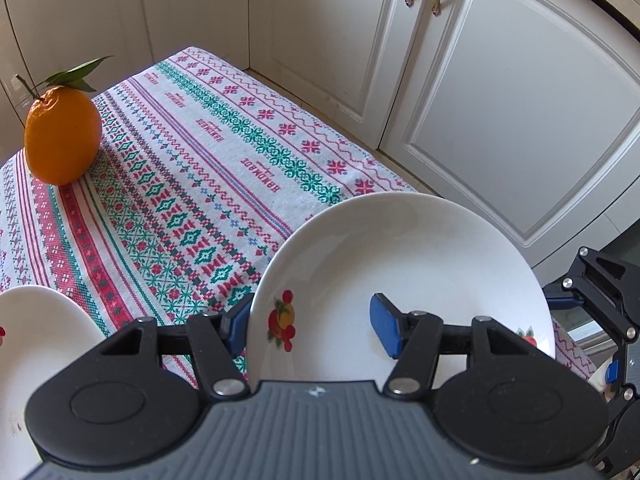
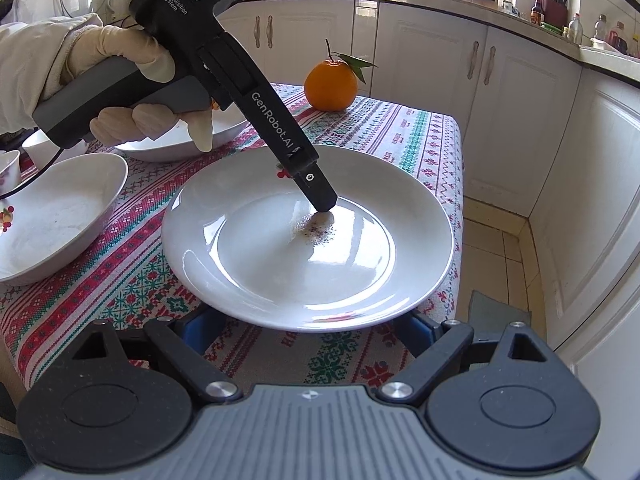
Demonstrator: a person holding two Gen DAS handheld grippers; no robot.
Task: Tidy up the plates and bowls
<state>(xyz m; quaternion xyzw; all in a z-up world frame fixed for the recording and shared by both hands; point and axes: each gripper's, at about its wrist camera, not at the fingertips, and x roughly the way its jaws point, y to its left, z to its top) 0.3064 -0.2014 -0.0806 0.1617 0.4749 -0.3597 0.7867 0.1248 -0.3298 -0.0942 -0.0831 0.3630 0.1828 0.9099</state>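
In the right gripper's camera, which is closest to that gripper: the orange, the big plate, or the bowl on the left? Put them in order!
1. Plate: just ahead of the right gripper, its near rim over the open fingers.
2. Bowl: off to the left, a little farther back.
3. Orange: farthest, at the table's far end.

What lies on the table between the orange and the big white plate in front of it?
Nothing: in the right wrist view only bare patterned tablecloth separates the orange from the plate.

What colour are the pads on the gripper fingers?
Blue pads, clearest in the left wrist view.
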